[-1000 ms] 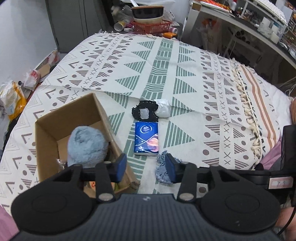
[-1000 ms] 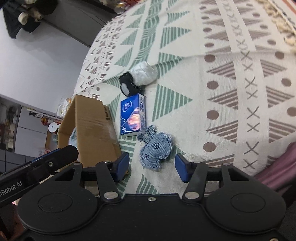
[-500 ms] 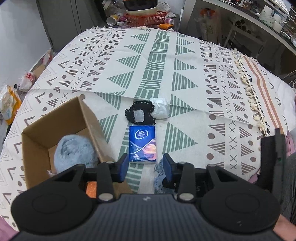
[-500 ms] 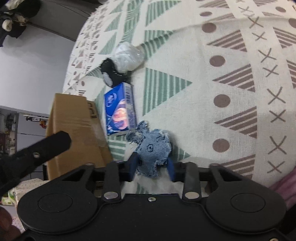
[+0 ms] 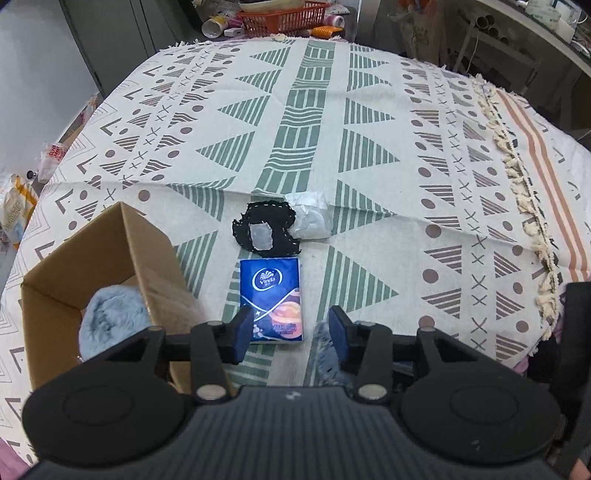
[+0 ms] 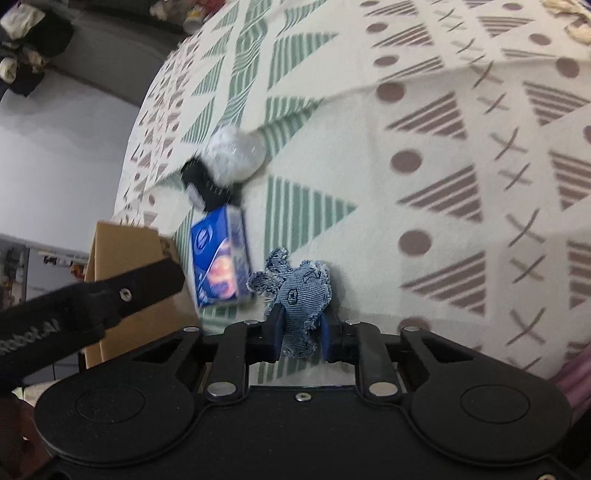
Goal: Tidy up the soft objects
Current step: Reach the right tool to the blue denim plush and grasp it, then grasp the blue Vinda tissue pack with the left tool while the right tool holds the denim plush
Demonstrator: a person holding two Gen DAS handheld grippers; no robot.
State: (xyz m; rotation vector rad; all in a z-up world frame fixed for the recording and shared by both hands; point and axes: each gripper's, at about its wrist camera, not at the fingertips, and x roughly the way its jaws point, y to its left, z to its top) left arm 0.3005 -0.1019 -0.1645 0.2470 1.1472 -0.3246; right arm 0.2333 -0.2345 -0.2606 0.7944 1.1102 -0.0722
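A small denim toy (image 6: 303, 291) rests on the patterned bedspread (image 5: 314, 110), and my right gripper (image 6: 300, 332) is shut on its lower part. Just left of it lies a blue tissue pack (image 5: 271, 291), with a black felt piece (image 5: 266, 230) and a white plastic-wrapped wad (image 5: 308, 218) beyond. My left gripper (image 5: 291, 328) hovers over the pack's near end. Its jaws are opening and the pads stand clear of the pack. The denim toy (image 5: 321, 332) shows beside its right finger. At the left stands an open cardboard box (image 5: 110, 251) holding a fluffy light-blue ball (image 5: 110, 317).
A red basket (image 5: 284, 18) and clutter sit past the bed's far end. Bags (image 5: 14, 206) lie on the floor to the left. A fringe (image 5: 517, 166) runs down the bedspread's right side, with a desk beyond it. The left gripper's black finger (image 6: 110, 295) crosses in front of the box (image 6: 125, 258).
My right gripper has closed on the denim toy, which lay between open jaws before. My left gripper has moved down and rightward from over the box to the tissue pack.
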